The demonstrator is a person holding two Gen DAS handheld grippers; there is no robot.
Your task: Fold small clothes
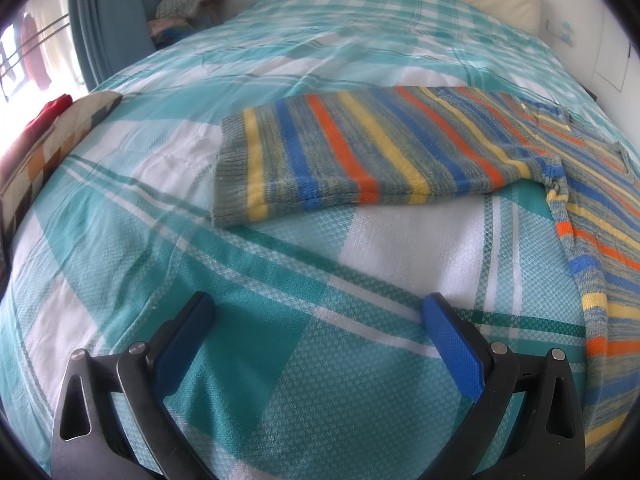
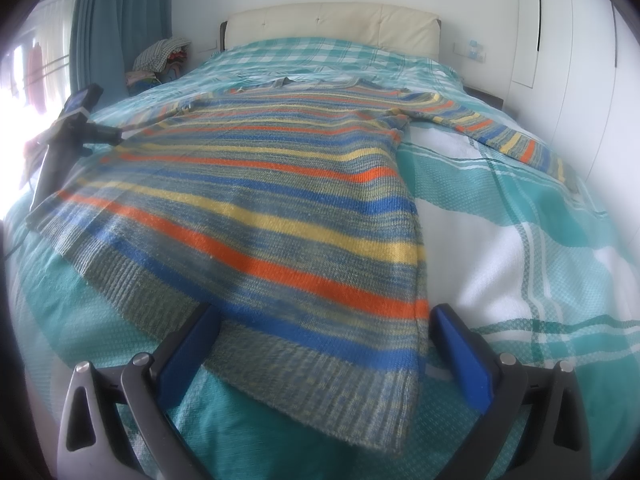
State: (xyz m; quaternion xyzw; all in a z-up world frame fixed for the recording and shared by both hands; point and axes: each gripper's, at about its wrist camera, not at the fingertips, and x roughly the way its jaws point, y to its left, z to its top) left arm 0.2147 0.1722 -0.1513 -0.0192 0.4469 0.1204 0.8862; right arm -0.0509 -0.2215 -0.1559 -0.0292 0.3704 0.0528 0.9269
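A striped knit sweater point(image 2: 280, 208), in blue, orange, yellow and grey-green, lies flat on the bed. In the left wrist view one sleeve point(image 1: 360, 148) is folded across the body and the body runs down the right side point(image 1: 600, 240). My left gripper point(image 1: 318, 312) is open and empty, over bare bedspread short of the sweater. My right gripper point(image 2: 328, 324) is open, its fingers straddling the ribbed hem's corner point(image 2: 360, 380). The left gripper also shows in the right wrist view point(image 2: 68, 128), at the sweater's left edge.
The bed has a teal and white plaid spread point(image 1: 200, 240) and a cream headboard point(image 2: 332, 28). A pile of clothes point(image 2: 160, 60) sits by the teal curtain point(image 2: 112, 20). A patterned pillow point(image 1: 52, 144) lies at the bed's left edge. White wardrobe doors point(image 2: 580, 60) stand at the right.
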